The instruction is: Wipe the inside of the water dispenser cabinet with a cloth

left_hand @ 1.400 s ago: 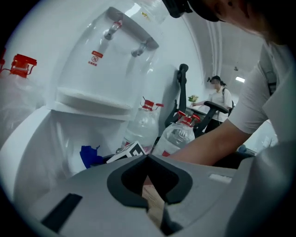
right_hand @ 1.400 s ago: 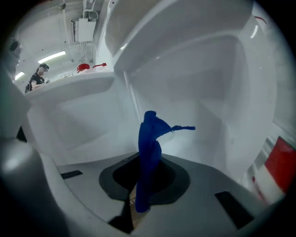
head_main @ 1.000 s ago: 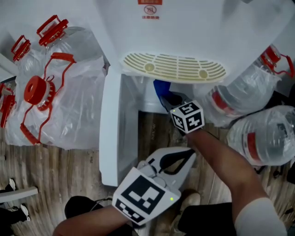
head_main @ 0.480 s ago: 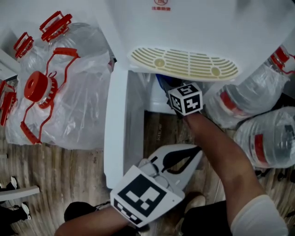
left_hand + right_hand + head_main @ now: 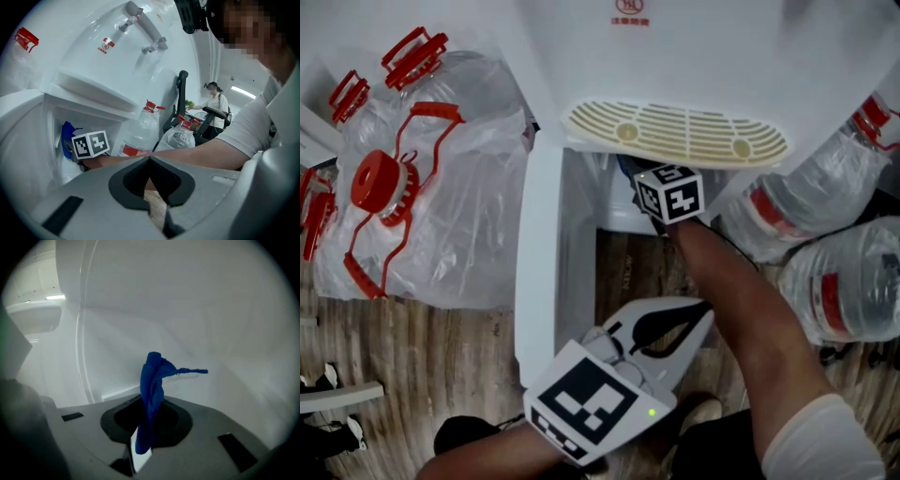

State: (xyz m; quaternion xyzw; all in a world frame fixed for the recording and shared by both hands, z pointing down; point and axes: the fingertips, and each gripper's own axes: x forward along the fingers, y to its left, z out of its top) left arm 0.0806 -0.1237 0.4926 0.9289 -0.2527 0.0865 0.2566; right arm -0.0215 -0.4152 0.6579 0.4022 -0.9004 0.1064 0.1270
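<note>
The white water dispenser (image 5: 694, 56) stands with its lower cabinet door (image 5: 540, 272) swung open to the left, below the beige drip tray (image 5: 675, 131). My right gripper (image 5: 142, 434) reaches into the cabinet and is shut on a blue cloth (image 5: 152, 378), which sticks up in front of the white inner wall (image 5: 211, 319). In the head view only its marker cube (image 5: 668, 192) and a sliver of the blue cloth (image 5: 627, 168) show. My left gripper (image 5: 701, 310) hangs outside the cabinet over the floor, shut and empty; its view shows the blue cloth (image 5: 67, 140) inside the cabinet.
Large water bottles with red caps, in clear bags (image 5: 412, 178), lie left of the dispenser. More bottles (image 5: 844, 281) lie at the right. The floor is wood (image 5: 412, 366). A person (image 5: 213, 101) and an office chair (image 5: 180, 101) show far behind in the left gripper view.
My right gripper has pushed deeper into the cabinet with the cloth, its cube now close under the drip tray. The left gripper has stayed about where it was.
</note>
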